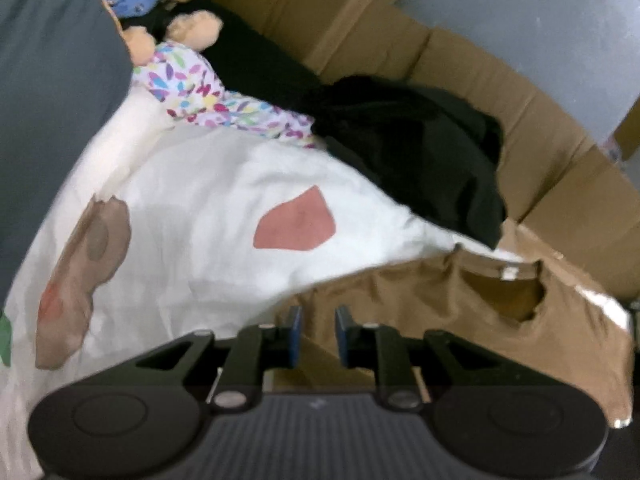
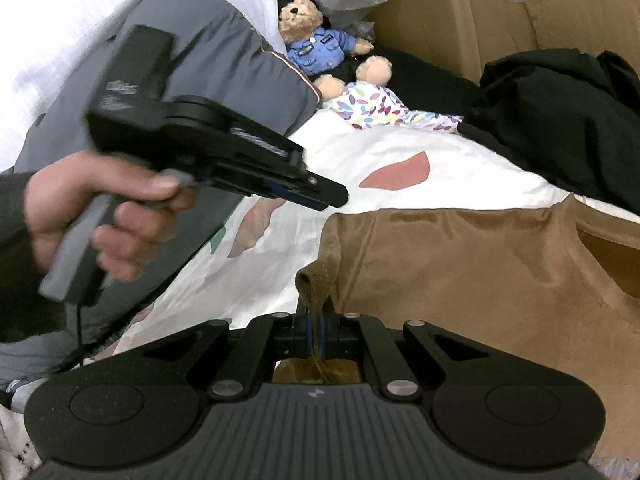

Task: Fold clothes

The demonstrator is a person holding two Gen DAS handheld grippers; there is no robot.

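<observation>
A brown top (image 2: 460, 280) lies spread on a white patterned bedsheet (image 2: 360, 152), neckline at the right (image 1: 504, 292). My right gripper (image 2: 316, 336) is shut on a bunched edge of the brown top (image 2: 316, 284), which stands up between the pads. My left gripper (image 1: 318, 334) is open with a narrow gap, hovering over the brown top's left edge (image 1: 360, 292) with nothing between its pads. In the right wrist view the left gripper (image 2: 320, 196) shows from the side, held in a hand above the sheet.
A black garment pile (image 1: 420, 152) and a colourful print garment (image 1: 208, 96) lie at the back. A teddy bear in a blue shirt (image 2: 312, 40), a grey pillow (image 2: 224, 64) and flattened cardboard (image 1: 500, 72) surround the bed.
</observation>
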